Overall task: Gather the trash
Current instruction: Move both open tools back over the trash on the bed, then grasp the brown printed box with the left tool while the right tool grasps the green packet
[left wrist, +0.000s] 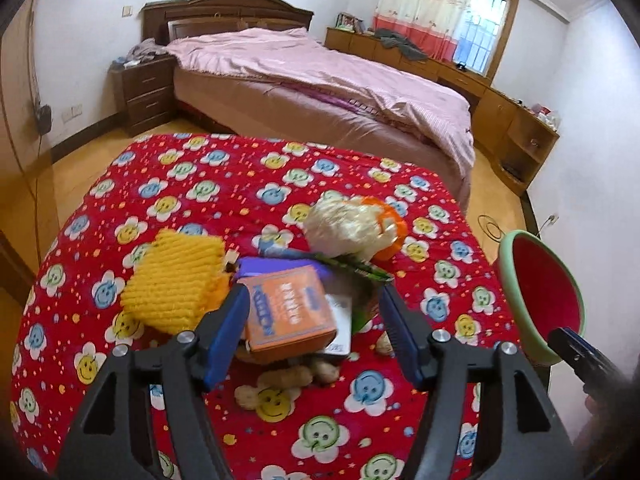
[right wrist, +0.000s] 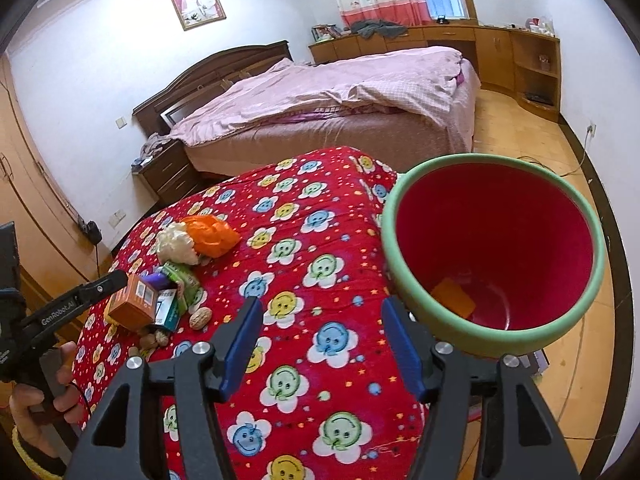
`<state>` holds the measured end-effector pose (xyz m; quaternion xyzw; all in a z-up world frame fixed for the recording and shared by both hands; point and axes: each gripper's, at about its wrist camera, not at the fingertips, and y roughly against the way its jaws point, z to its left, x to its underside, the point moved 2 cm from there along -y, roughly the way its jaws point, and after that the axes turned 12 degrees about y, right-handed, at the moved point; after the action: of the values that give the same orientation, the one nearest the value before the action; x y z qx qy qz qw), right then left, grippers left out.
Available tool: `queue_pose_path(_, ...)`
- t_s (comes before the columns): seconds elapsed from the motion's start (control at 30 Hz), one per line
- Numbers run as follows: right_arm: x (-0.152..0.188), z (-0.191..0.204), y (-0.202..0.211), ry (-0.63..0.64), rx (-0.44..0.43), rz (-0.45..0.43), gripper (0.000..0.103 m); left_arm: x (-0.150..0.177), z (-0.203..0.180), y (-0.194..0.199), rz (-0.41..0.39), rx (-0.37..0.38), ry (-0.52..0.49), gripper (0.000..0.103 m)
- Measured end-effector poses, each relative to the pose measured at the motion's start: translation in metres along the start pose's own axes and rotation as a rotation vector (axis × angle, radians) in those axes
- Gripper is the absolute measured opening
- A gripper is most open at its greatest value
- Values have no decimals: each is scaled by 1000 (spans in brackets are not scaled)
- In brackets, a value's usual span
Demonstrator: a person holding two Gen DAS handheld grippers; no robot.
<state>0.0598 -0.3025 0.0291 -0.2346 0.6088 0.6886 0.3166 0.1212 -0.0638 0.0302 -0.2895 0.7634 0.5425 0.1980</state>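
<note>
two tools in view. left tool [left wrist: 314, 320]: jaws stand wide, and a small orange cardboard box [left wrist: 286, 314] sits between them; its left edge lies against the left blue pad, the right pad is apart from it. whether the box is borne by the tool or rests on the pile below cannot be told. right tool [right wrist: 322, 338]: jaws wide, nothing between them, only the red flower-print cloth of the counter [right wrist: 312, 240] beneath.

counts on the counter: one orange box; one white-and-teal carton [right wrist: 168, 308] just under and beside it; one green carton [right wrist: 182, 278]; one purple item [right wrist: 156, 279], mostly covered; one crumpled whitish plastic wad [right wrist: 176, 244] touching one orange plastic bag [right wrist: 212, 234]; one yellow knitted cloth [left wrist: 176, 280] left of the left tool. nuts in shell: one walnut [right wrist: 200, 317] clear in the right view, several more smaller shells near it, blurred; exact number not readable.

one red bin with a pale green rim [right wrist: 496, 240] stands off the counter's right edge, just beside the right tool's right finger. one flat orange piece [right wrist: 454, 298] lies inside on its bottom.

hidden: the bin's base is cut off by the right tool; print on the cartons is too blurred to read. a hand [right wrist: 44, 384] grips the left tool's handle at the frame edge.
</note>
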Motion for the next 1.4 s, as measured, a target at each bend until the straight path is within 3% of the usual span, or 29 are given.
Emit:
queue_pose_path(0.37, 2, 11, -7, 23, -8, 22, 65, 3, 14, -18, 25, -41, 23, 67)
queue_pose_path(0.43, 2, 13, -9, 27, -12, 26, 65, 4, 15, -20, 34, -31, 25, 66)
queue_pose_path(0.5, 1, 16, -11, 34, -17, 29, 65, 4, 16, -20, 38, -20, 25, 57)
queue_pose_path(0.7, -4, 30, -19, 71, -41, 38, 65, 2, 17, -11, 20, 19, 16, 56)
queue_pose_path(0.83, -11, 45, -27, 104, -67, 46, 65, -2, 19, 2, -15, 25, 13, 56)
queue_pose_path(1.0, -22, 71, -41, 161, -115, 53, 65, -9, 31, 12, -61, -19, 12, 56)
queue_pose_path(1.23, -34, 105, -72, 219, -179, 92, 65, -12, 56, 14, -73, -46, 57, 56)
queue_pose_path(1.4, -36, 128, -95, 274, -207, 127, 56, -12, 67, 14, -74, -47, 76, 56)
